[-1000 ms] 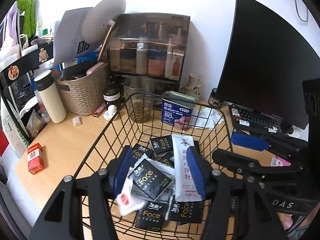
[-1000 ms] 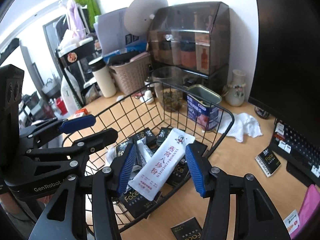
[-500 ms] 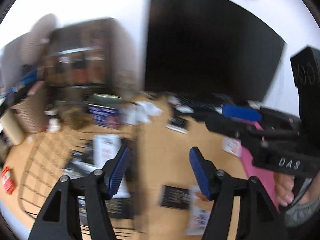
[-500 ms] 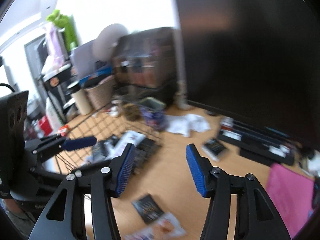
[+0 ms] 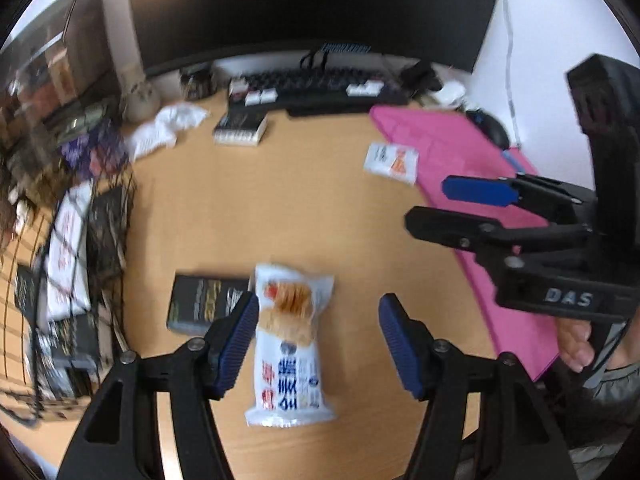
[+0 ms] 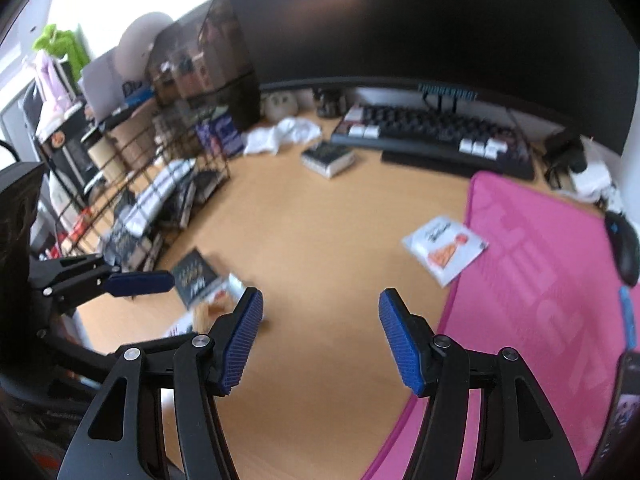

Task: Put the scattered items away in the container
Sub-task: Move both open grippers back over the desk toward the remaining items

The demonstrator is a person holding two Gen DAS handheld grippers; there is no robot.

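My left gripper (image 5: 320, 342) hangs open above the wooden desk (image 5: 280, 200). A white snack packet (image 5: 290, 344) lies on the desk below it, close to the left finger and untouched. A black packet (image 5: 204, 304) lies just left of that. The wire basket (image 5: 100, 216), holding several packets, stands at the left. My right gripper (image 6: 322, 332) hovers over bare desk, its jaws opening with nothing between them. A white and orange sachet (image 6: 444, 248) lies ahead of it at the pink mat's edge. Another black packet (image 6: 328, 156) sits by the keyboard.
A pink mat (image 6: 540, 280) covers the desk's right side, with a mouse (image 6: 624, 248) on it. A keyboard (image 6: 436, 132) and a dark monitor (image 6: 400, 20) stand at the back. Crumpled tissue (image 6: 284, 136) lies near the basket. A hand (image 5: 576, 344) holds the right gripper.
Both grippers have swung right, away from over the basket, and dropped toward the desk. Both now stand wider open. The view is blurred by the motion.
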